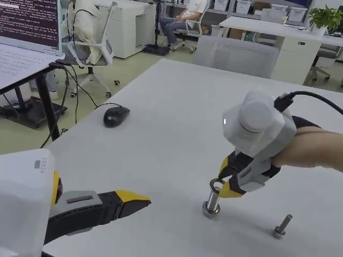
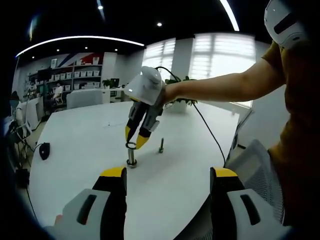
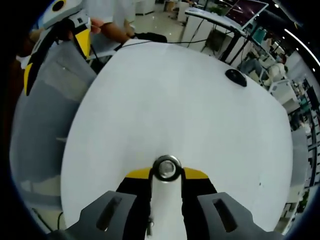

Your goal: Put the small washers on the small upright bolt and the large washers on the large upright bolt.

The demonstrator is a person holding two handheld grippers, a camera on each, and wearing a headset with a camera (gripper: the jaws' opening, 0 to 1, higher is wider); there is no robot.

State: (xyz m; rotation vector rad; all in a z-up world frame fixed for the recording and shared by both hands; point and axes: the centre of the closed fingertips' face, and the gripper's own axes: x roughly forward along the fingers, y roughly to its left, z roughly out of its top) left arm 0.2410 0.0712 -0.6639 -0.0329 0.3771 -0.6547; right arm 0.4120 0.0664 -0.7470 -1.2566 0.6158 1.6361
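right gripper (image 1: 224, 184) clenched on a large washer (image 1: 217, 185), ring pinched by its edge between the yellow tips; in the right gripper view the washer sits dead centre between the tips, seen face-on. washer is right at the top of the large upright bolt (image 1: 211, 202), slightly tilted; can't tell if it's over the thread or just touching the tip. bolt stands on the white table (image 1: 161, 134) with a wider ring at its base, nut or washers, can't tell which. small upright bolt (image 1: 282, 225) is on the table to the right of it in the head view, near but apart. left gripper (image 2: 169, 176) released, jaws spread wide, low over the near table edge, well apart from both bolts and pointing toward them. black mouse (image 1: 116, 115) sits far off on the table's left side
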